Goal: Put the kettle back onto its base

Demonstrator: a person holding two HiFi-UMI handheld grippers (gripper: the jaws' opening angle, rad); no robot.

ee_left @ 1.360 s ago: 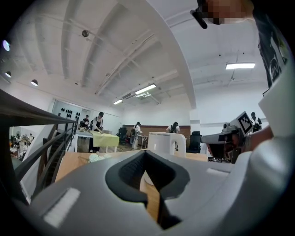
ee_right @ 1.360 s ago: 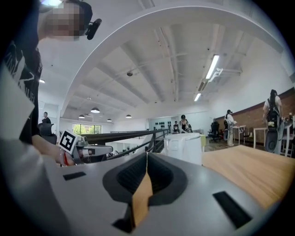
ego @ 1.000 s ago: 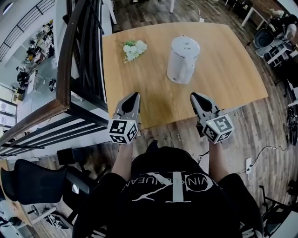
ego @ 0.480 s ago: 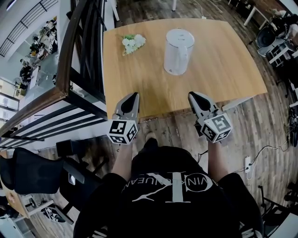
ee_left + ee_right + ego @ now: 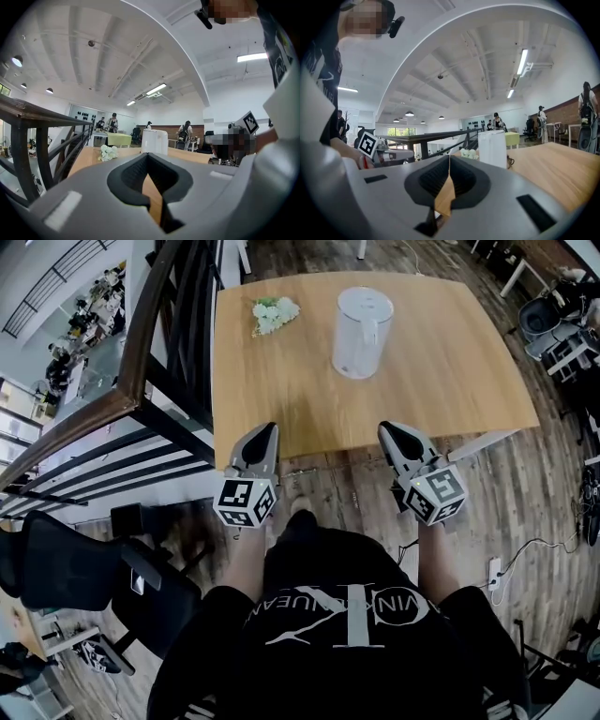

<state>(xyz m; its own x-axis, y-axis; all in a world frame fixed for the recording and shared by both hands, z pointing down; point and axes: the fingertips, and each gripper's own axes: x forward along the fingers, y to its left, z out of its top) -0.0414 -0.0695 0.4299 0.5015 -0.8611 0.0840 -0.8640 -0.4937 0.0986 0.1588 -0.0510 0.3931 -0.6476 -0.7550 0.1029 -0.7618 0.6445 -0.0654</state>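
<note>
A white, smooth-sided plastic kettle [image 5: 363, 332] with a flat round lid is standing upright on the pale wood-grain worktop [image 5: 450, 362]. It is sitting at about 12 o'clock from the person, well apart from both claws. No separate base is showing, and I cannot tell whether one is lying under the kettle.

The left claw [image 5: 266, 431] and the right claw [image 5: 391, 430] are hovering over the worktop's near edge. Each is pressed closed with nothing between its dark ribbed pads.

A small bunch of soft white flowers [image 5: 274, 313] is lying at 11 o'clock. A dark railing [image 5: 141, 352] is running along 9 o'clock.

In my judgement the kettle shell is looking rigid but glossy, so a hold on the body is risking a slip. The handle, seemingly facing 6 o'clock, is offering the safer hold. Its weight is depending on any water inside, which is not showing, so it is wanting an upright carry.
</note>
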